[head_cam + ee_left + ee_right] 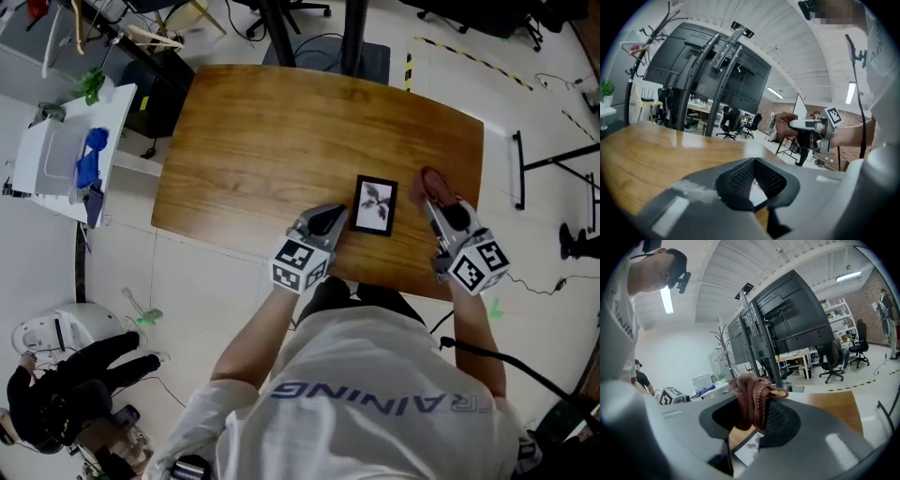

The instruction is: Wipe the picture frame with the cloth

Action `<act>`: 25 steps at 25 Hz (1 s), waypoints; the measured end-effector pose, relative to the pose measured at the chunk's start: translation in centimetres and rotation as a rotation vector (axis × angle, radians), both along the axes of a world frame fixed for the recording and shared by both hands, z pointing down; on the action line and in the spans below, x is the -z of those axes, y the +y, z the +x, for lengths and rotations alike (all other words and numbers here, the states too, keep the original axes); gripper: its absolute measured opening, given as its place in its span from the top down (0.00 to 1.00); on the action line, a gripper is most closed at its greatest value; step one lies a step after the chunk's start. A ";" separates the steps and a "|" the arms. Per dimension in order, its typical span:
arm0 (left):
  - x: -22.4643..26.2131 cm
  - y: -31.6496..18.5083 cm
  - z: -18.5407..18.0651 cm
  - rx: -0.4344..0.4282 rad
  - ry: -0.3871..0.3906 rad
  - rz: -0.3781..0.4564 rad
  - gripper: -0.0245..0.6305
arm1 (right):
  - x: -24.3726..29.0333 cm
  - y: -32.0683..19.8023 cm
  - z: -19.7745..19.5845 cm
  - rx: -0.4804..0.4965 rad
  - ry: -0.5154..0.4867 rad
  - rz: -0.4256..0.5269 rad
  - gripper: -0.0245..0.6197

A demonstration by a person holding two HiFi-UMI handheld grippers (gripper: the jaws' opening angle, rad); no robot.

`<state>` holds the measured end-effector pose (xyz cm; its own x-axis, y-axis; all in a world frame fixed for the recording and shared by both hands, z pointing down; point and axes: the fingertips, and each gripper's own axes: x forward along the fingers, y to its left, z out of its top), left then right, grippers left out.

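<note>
Head view: black-rimmed rectangular picture frame with a plant print (374,205) lies flat on the wooden counter (253,141), close to its near edge and toward the right corner; left gripper (330,219) sits at the frame's left edge, right gripper (437,208) just beside its right edge; reddish-brown bunched cloth (432,182) sticks out of the right fingers, off the print.

Left gripper view: fingers (740,178) meet at the tips with nothing clamped; the frame's white face (757,191) shows in the gap beneath them; judged to be steadying the frame.

Right gripper view: fingers (782,420) are closed firmly on the cloth (752,399), which bulges above them; the frame (749,449) shows below.

Progress: cloth in hand, frame positioned; no cloth-to-frame contact visible; whether any of the face is wiped yet cannot be told; the wipe itself looks to be ahead.
</note>
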<state>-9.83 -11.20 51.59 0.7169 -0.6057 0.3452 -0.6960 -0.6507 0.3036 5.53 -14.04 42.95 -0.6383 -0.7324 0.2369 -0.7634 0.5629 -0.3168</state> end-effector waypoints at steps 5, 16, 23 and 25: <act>-7.5 1.7 2.7 -0.088 -0.101 -0.161 0.95 | -3.9 -1.5 -1.9 0.061 0.007 -0.074 0.78; -14.5 3.5 4.1 -0.129 -0.221 -0.286 0.95 | -12.5 -3.2 -6.5 0.152 -0.043 -0.323 0.78; -14.4 3.0 4.7 -0.132 -0.210 -0.291 0.95 | -17.3 -3.4 -9.0 0.155 -0.047 -0.523 0.78; -14.3 2.9 4.7 -0.123 -0.202 -0.299 0.95 | -18.4 -3.3 -9.5 0.162 -0.028 -0.580 0.78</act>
<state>-5.15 -8.26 65.89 0.6769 -0.3705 0.6360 -0.6838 -0.6362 0.3573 -3.99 -17.36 61.32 -0.7430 -0.3816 0.5499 -0.6691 0.4007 -0.6259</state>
